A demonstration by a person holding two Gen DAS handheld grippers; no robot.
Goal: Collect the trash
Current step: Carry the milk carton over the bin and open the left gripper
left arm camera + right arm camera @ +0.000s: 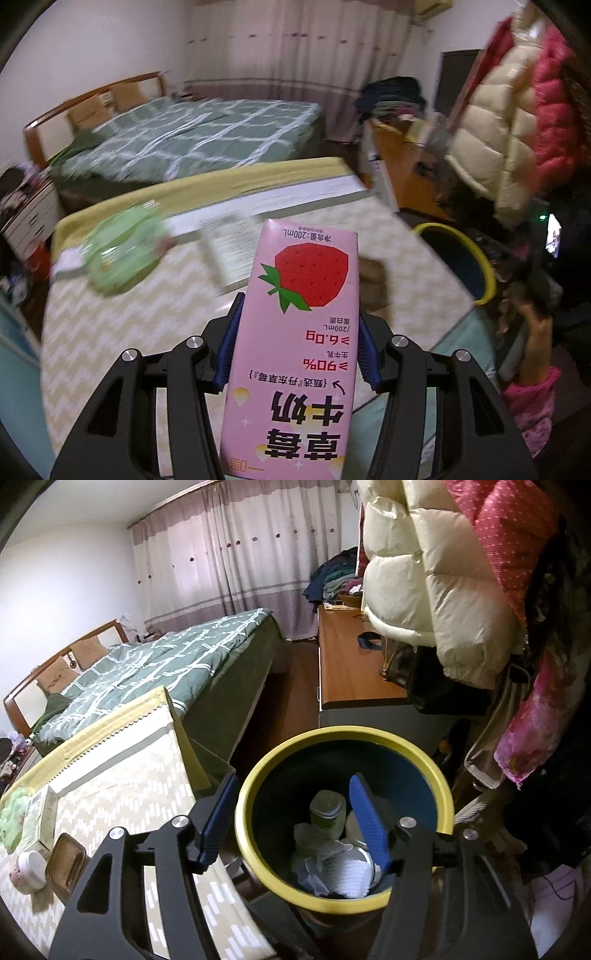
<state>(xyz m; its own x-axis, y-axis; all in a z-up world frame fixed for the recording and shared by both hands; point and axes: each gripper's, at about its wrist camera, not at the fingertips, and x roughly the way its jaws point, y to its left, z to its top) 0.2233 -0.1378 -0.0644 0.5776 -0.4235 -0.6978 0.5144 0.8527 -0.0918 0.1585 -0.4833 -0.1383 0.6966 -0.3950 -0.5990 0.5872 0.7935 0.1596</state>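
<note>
Left hand-held gripper (295,354) clamping milk carton (299,332), bin (255,834) holding crumpled trash (332,856)

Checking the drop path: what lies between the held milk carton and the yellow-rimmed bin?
In the left wrist view, between the milk carton in the left gripper and the bin, only patterned tabletop and a blurred brown thing.

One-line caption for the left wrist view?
Left claw shut on a pink strawberry milk carton, held above the patterned table, yellow-rimmed bin to the right.
</note>
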